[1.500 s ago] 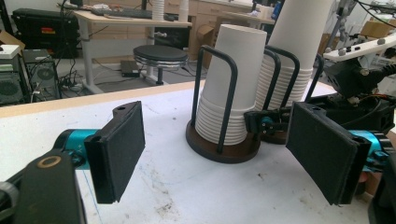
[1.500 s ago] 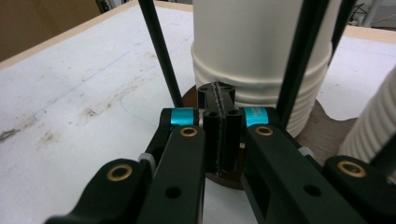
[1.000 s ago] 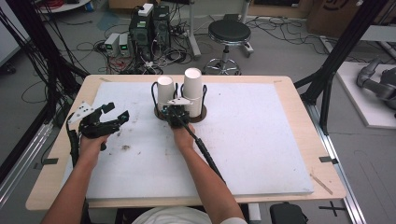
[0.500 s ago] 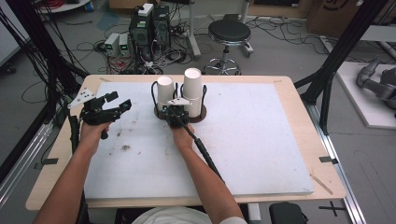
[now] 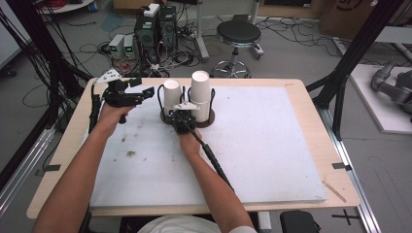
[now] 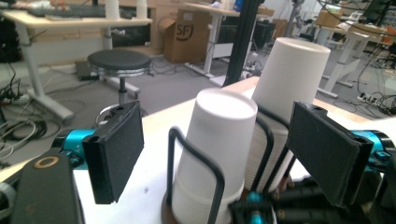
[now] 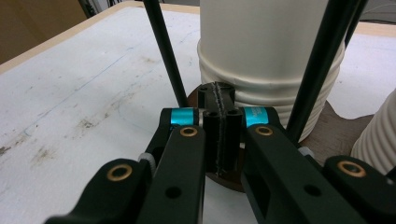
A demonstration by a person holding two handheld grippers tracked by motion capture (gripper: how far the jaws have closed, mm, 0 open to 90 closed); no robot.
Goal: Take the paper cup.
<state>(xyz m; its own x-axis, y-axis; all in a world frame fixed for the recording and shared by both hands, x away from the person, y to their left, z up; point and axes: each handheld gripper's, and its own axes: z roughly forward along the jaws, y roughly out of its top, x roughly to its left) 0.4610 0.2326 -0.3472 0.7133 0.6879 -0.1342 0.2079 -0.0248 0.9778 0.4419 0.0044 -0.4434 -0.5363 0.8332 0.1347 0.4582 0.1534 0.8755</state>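
2 stacks of white paper cups stand upside down in a black wire holder (image 5: 212, 99) on a dark round base, at the far middle of the white table mat (image 5: 272, 145). The shorter stack (image 5: 172, 95) is on the left and the taller stack (image 5: 200, 94) just to its right; both show ribbed rims packed tight at the bottom and smooth closed bases on top.

The right gripper (image 5: 180, 118) sits low at the near edge of the base, its jaws pressed fully together with nothing between them, apparently steadying the holder. The left gripper (image 5: 130, 95) hovers left of the shorter stack; its jaws have just been opening and stand wide and empty, framing that stack in the left gripper view.

The main risk, as I judge it, is a pad catching a wire upright (image 6: 189, 158) instead of the cup wall, which would drag the whole holder. Squeezing thin paper too hard could crush the top cup. Tightly nested cups may also lift 2 or more at once, or tip the stack if pulled sideways. If the right gripper slips off the base, the holder could slide across the mat.
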